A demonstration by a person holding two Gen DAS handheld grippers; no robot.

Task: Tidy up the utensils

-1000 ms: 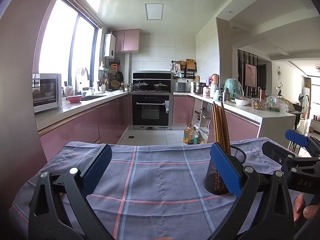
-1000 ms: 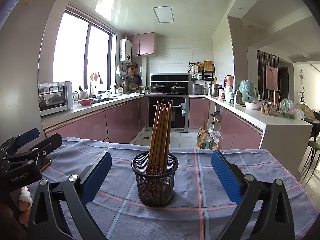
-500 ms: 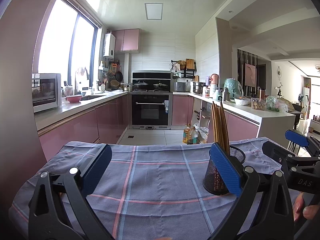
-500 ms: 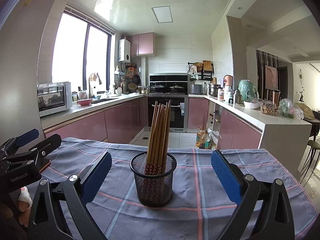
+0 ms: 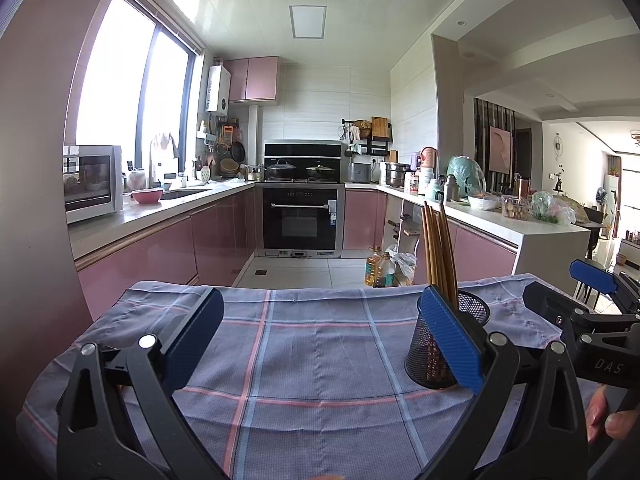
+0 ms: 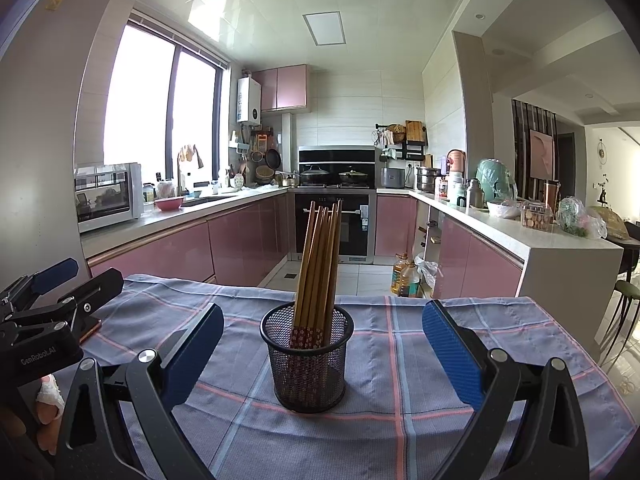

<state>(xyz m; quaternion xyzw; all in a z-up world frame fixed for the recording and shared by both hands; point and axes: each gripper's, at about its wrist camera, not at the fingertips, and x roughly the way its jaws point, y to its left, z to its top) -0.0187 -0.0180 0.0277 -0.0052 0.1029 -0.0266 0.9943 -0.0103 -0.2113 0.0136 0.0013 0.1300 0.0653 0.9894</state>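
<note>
Right tool (image 6: 322, 354) hung wide open, empty, w/ black mesh holder (image 6: 307, 360) between its pads, untouched. Chopsticks (image 6: 318, 264) stood bunched inside, leaning slightly right. Left tool (image 5: 320, 338) also wide, empty, holder to its right. Plaid cloth (image 6: 420, 420) covered desk.

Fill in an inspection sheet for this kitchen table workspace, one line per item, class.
Surface: checked cloth covers the table, lying flat.
Job's things: chopsticks stand bundled in a mesh cup, leaning slightly.
Clutter: nothing seen on the cloth.
Grippers: left hand-held gripper open, empty; right hand-held gripper open, empty, facing the cup.
Cables: nothing seen.
Surroundings: pink cabinets, oven, microwave, crowded counter.
</note>
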